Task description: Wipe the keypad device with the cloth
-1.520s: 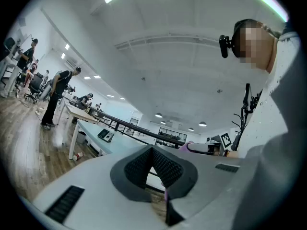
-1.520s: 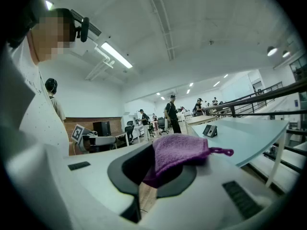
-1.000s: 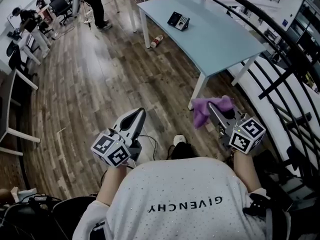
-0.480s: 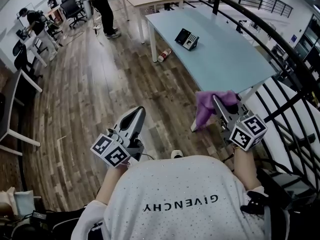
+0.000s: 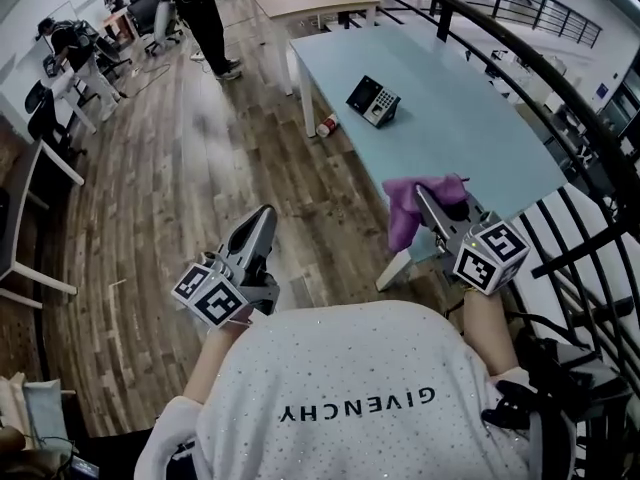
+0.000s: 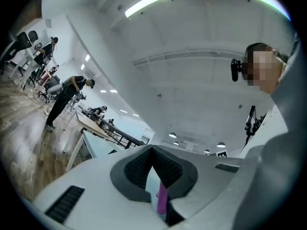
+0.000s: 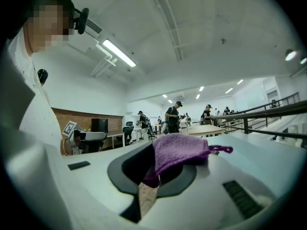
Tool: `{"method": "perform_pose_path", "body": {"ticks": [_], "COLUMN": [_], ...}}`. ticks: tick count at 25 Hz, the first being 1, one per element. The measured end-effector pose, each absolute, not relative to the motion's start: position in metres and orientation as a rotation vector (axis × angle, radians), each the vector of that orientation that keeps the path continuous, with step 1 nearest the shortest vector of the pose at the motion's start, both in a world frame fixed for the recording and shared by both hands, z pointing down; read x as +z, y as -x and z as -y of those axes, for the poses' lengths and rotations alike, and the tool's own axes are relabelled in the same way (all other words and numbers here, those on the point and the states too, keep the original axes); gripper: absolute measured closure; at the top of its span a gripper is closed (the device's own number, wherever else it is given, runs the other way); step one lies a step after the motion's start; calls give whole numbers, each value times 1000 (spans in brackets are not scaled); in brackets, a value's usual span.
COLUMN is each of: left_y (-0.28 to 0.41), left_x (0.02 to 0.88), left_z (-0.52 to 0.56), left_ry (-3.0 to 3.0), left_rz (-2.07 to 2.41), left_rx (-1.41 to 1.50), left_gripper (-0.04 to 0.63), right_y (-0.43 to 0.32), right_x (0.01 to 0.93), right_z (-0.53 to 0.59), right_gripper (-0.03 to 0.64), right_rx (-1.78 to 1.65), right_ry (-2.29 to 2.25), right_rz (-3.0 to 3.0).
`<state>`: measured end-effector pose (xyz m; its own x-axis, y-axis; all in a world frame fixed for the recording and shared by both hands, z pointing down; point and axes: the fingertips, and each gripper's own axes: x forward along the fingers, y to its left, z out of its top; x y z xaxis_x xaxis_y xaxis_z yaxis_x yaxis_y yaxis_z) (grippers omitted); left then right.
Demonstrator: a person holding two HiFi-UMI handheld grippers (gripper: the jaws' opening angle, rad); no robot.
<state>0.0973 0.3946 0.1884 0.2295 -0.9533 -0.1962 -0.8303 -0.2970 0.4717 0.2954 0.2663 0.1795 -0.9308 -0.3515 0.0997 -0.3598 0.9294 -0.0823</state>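
nearest, the left gripper [image 5: 262,224] is carried low at the left over the wood floor [image 5: 150,188]. its jaws are closed tip to tip with nothing clamped between them. to the right, the right gripper [image 5: 428,196] has its jaws pinched on the purple cloth [image 5: 404,218], which drapes over and off their left side. both are held much as they were a second ago. what has changed is the view: the pale blue table [image 5: 470,153] has slid closer, and the cloth now hangs level with its near edge. the keypad device [image 5: 373,100] sits farther along the table, left of centre, well apart from the cloth and still untouched. it looks like an approach on foot, so wiping has not begun and the cloth still needs carrying forward. a bottle [image 5: 327,125] lies on the floor by the table's far left leg.
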Motion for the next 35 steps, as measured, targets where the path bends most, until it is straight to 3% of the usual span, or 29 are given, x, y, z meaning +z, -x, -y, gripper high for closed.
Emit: {"method": "perform_pose_path", "body": {"ticks": [18,35], "left_y": [-73,84], "left_x": [235,227], "left_z": [-268,-38], "left_ry": [-2238,-2446], "left_rz": [1497,1116], "left_rx": [-502,-369], "left_gripper": [595,595], "right_y": [-262,-106], "right_x": [255,256], "right_z": [-166,9], "right_gripper": [598,598], "right_rx": [423,427], "right_ry": [-666,-1072], "right_rz": [2909,2755]}}
